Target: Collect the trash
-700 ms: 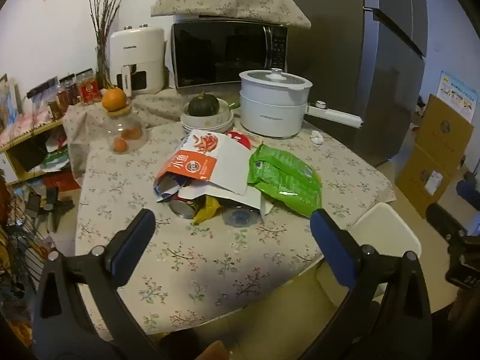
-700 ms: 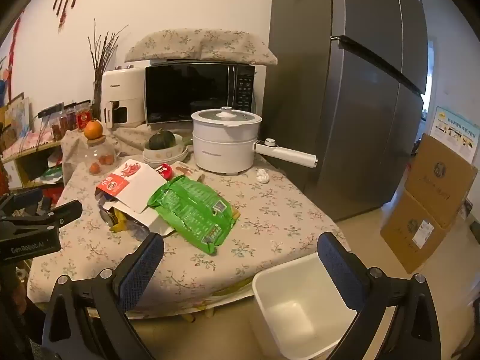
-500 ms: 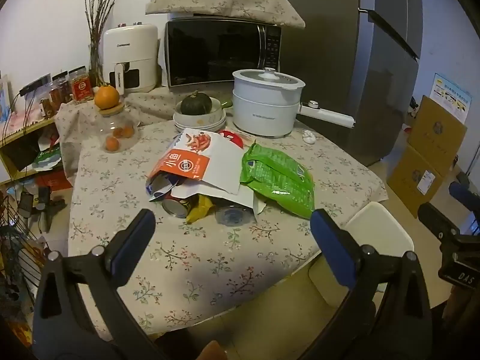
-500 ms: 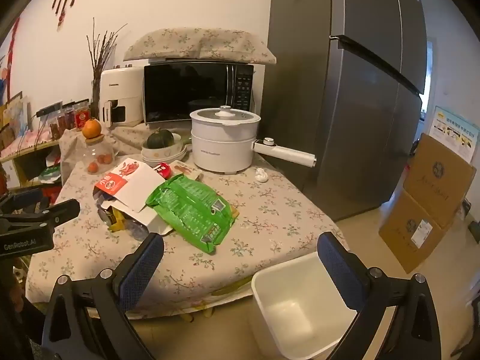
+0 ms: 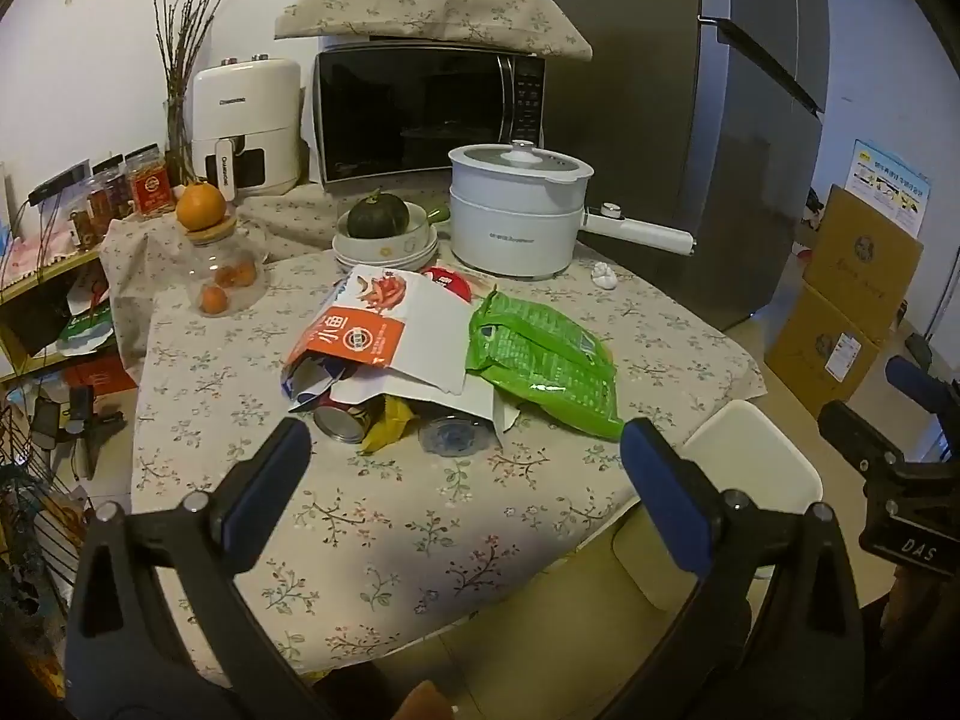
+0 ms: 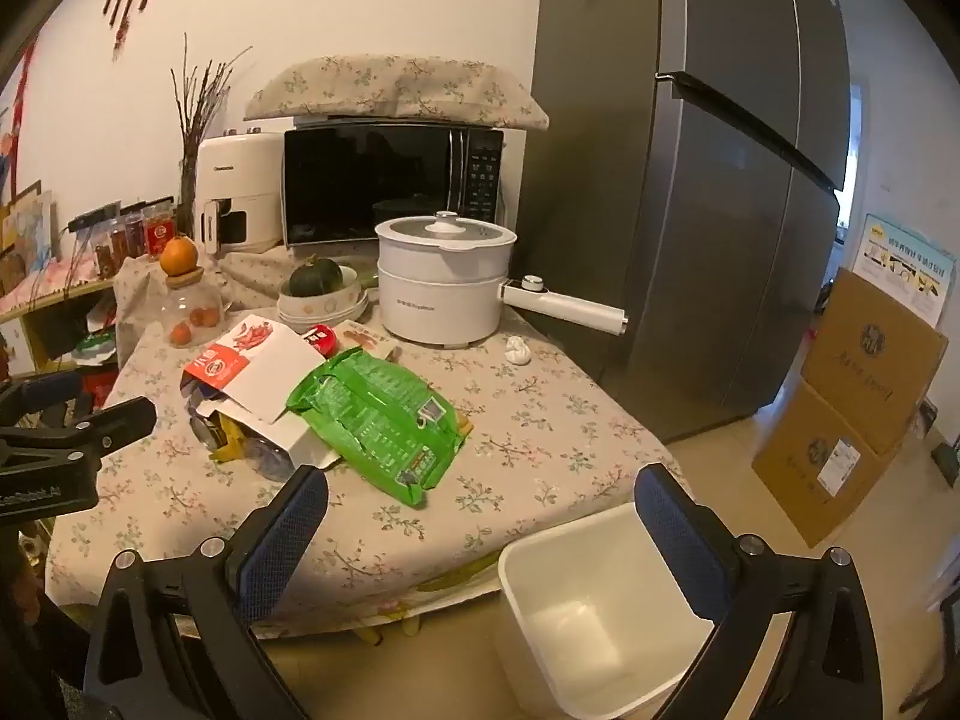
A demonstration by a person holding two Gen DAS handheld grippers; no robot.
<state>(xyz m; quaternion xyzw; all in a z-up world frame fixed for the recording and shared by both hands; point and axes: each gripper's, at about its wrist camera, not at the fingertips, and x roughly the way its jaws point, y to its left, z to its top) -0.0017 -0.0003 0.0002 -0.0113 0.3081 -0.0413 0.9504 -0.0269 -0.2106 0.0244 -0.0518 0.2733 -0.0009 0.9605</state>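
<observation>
The left tool (image 5: 465,456) hovers near the front edge of the floral-cloth tabletop (image 5: 372,516), its 2 blue-padded fingers (image 5: 270,480) spread wide with nothing between them. The right tool (image 6: 480,516) hangs off the tabletop's near right corner, above the white rectangular plastic bin (image 6: 600,618) on the floor, and its blue fingers (image 6: 282,534) are likewise spread and hold nothing.

The trash lies in 1 heap at the middle of the tabletop. A crumpled green plastic snack bag (image 5: 540,360) rests on the right of the heap, its near end closest to the bin. Touching it on the left is a white and orange cardboard food box (image 5: 384,330), torn open and tilted over the rest. Under the box's near edge show a metal can lying on its side (image 5: 339,423), a yellow wrapper (image 5: 384,426) and a clear plastic bottle end (image 5: 450,435). A small red lid (image 5: 447,285) peeks out at the far side of the box.

Farther back stand a white electric cooking pot with a long handle (image 5: 516,216), a stack of bowls holding a dark green squash (image 5: 378,216), and a glass jar topped by an orange (image 5: 201,207). Behind them are a black microwave (image 5: 426,114) under a floral cloth and a white air fryer (image 5: 246,120). A grey refrigerator (image 6: 690,210) rises on the right, with brown cardboard boxes (image 6: 858,396) stacked on the floor beyond it.
</observation>
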